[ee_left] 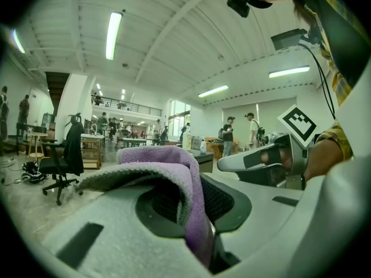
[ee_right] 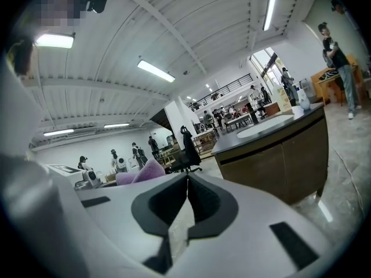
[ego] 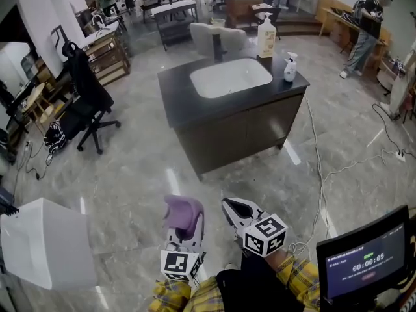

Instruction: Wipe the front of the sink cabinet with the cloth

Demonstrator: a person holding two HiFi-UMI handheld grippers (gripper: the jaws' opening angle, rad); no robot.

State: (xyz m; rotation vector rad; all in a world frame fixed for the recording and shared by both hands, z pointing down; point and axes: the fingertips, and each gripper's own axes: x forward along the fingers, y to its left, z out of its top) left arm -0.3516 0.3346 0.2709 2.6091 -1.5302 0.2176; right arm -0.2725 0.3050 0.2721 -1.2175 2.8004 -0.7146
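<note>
Because the left gripper [ego: 184, 221] clamps the cloth [ego: 181, 208] by only a fold — right gripper [ego: 233, 207] with jaws together, empty — it may slip loose when pressed on the cabinet [ego: 244, 135] front, which stands well ahead.

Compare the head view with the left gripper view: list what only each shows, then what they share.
Only the head view shows the white oval sink basin in the dark sink cabinet and the black monitor with a timer. Only the left gripper view shows the long ceiling tube lights and that the left gripper is shut on the fuzzy purple cloth. Both show that cloth, the right gripper and the black wheeled office chair.
</note>
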